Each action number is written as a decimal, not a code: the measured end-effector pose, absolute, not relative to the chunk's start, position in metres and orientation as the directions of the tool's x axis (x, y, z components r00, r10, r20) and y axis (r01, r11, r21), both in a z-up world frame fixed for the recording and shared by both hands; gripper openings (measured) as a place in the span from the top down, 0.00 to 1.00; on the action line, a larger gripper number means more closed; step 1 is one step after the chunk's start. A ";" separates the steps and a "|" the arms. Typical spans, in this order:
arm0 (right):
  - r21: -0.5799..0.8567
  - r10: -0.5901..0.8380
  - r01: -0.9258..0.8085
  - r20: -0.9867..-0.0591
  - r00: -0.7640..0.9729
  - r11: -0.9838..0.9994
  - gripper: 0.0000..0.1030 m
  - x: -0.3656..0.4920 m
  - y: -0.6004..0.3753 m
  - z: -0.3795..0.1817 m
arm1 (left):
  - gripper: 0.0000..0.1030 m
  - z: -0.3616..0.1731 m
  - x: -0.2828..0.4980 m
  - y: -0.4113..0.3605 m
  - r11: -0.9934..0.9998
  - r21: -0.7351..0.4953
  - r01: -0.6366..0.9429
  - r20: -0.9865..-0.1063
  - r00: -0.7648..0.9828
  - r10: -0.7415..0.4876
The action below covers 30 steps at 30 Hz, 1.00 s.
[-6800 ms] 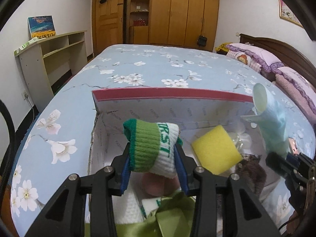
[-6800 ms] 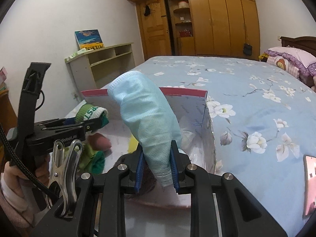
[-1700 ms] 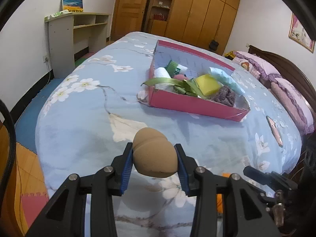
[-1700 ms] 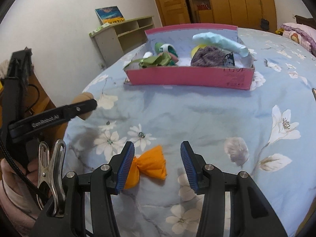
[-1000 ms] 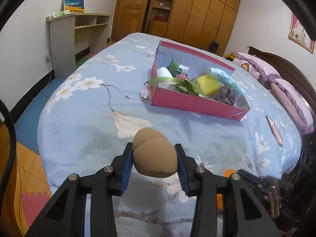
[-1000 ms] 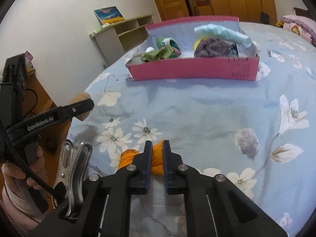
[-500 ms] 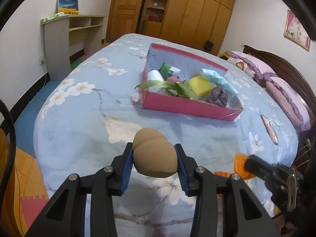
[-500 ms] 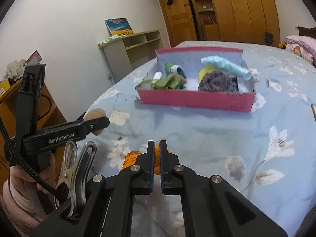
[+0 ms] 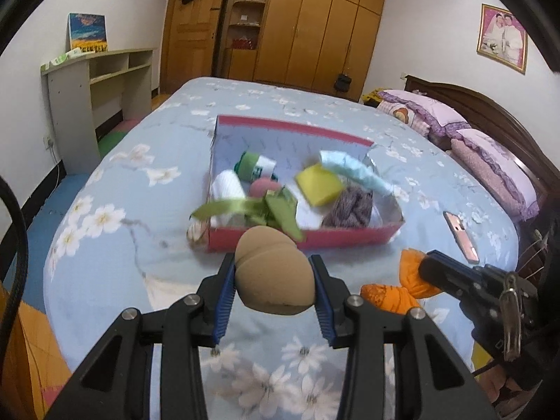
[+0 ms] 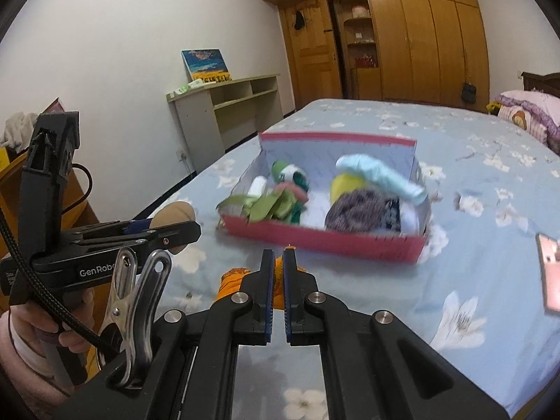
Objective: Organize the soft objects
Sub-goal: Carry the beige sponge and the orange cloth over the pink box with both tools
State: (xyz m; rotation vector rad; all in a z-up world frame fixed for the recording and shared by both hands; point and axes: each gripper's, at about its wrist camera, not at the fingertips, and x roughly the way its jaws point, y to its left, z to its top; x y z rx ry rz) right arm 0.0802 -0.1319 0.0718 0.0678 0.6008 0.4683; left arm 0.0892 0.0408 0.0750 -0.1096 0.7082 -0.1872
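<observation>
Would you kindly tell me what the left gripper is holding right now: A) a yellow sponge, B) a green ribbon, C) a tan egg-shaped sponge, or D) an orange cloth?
C: the tan egg-shaped sponge sits clamped between the left gripper pads, above the bed.

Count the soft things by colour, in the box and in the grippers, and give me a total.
Green: 2, rolled sock, ribbon
White: 1, roll
Pink: 1, ball
Yellow: 1, sponge
Light blue: 1, mask
Purple-brown: 1, knit
Tan: 1, sponge egg
Orange: 1, cloth
Total: 9
</observation>
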 end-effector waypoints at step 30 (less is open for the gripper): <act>0.203 0.360 -0.297 -0.481 0.800 0.933 0.95 0.224 -0.170 0.101 | 0.59 0.073 0.205 -0.003 0.966 -0.186 0.181 -0.648 0.716 -0.259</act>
